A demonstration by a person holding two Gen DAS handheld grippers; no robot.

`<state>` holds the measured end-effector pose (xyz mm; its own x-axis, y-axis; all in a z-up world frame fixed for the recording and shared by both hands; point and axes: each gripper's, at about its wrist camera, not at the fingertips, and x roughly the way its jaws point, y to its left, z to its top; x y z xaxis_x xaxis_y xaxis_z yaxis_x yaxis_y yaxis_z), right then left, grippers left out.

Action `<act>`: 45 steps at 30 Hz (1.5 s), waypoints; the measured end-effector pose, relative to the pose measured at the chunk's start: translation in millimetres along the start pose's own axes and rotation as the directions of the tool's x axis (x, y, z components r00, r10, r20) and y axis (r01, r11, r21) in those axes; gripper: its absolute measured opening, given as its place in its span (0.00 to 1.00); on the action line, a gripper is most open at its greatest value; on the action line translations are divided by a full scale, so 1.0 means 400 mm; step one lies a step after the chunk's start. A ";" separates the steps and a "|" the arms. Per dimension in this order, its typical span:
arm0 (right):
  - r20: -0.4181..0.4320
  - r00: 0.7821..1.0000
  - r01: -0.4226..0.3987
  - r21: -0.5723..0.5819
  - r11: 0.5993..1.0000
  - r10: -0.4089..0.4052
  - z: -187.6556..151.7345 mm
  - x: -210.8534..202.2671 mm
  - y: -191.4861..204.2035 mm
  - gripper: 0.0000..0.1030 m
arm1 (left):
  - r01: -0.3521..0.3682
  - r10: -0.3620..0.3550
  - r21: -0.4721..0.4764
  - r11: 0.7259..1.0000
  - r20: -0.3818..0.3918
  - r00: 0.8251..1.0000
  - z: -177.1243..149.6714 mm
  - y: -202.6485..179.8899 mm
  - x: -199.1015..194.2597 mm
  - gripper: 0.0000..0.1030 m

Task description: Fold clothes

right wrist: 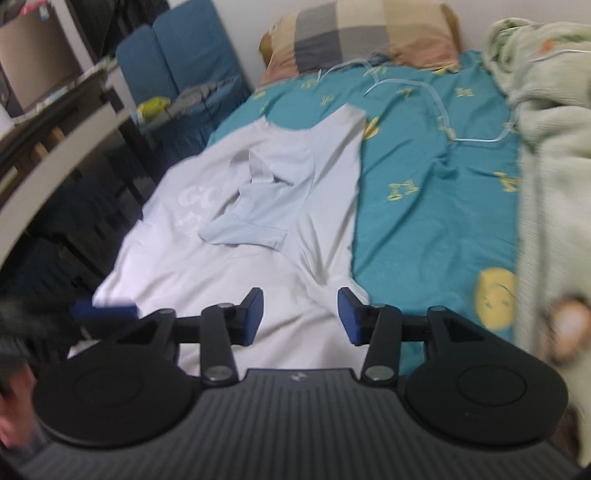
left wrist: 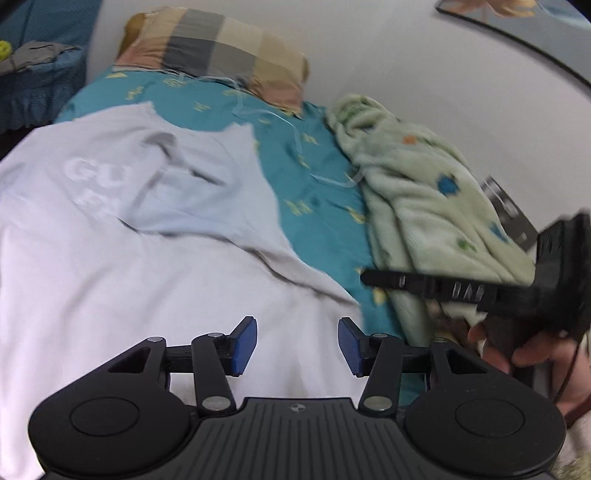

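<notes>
Left wrist view: pale T-shirt lies spread on the bed, one sleeve folded in over the chest, covering part of the white lettering. The shirt's right edge runs diagonally, bare teal sheet just beside it. Left claw hovers over the shirt's near hem, jaws partly apart, nothing between the blue pads. Right claw comes in side-on beyond the shirt's right edge, above the green blanket, gripped by a hand.

Right wrist view: right claw over the shirt's near right corner, jaws partly apart, empty. Open sheet strip lies between shirt and blanket. Checked pillow sits past the shirt's collar, well apart. Shirt's left edge reaches the bed edge; dark table stands close beside it, tight room there.
</notes>
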<state>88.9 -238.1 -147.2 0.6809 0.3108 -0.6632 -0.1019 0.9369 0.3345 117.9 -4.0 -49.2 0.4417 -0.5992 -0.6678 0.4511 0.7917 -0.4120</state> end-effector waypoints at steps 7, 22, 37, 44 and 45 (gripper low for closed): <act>0.109 0.987 0.102 0.113 0.988 -0.114 -0.084 -0.181 -0.070 0.46 | 0.041 -0.030 0.162 0.986 -0.070 0.997 -0.132 -0.217 0.085 0.48; 0.108 0.983 0.120 0.229 0.966 -0.147 -0.089 -0.142 -0.189 0.46 | 0.100 0.042 0.475 0.874 -0.281 0.959 -0.279 -0.363 0.254 0.38; 0.103 0.980 0.141 0.232 0.963 -0.168 -0.084 -0.126 -0.197 0.46 | 0.050 0.024 0.552 0.832 -0.126 0.992 -0.283 -0.403 0.183 0.03; 0.204 0.964 0.121 0.221 0.968 -0.168 -0.069 -0.159 -0.193 0.46 | 0.088 -0.110 0.378 0.922 0.037 0.993 -0.200 -0.364 -0.026 0.04; 0.211 0.963 0.119 0.217 0.969 -0.166 -0.066 -0.159 -0.190 0.46 | 0.087 -0.116 0.336 0.938 0.066 0.991 -0.192 -0.342 -0.055 0.04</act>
<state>34.2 -324.9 -148.3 0.8256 0.1101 -0.5534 0.1403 0.9099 0.3904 -13.3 -90.0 -25.9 0.4364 -0.6932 -0.5735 0.7219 0.6503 -0.2367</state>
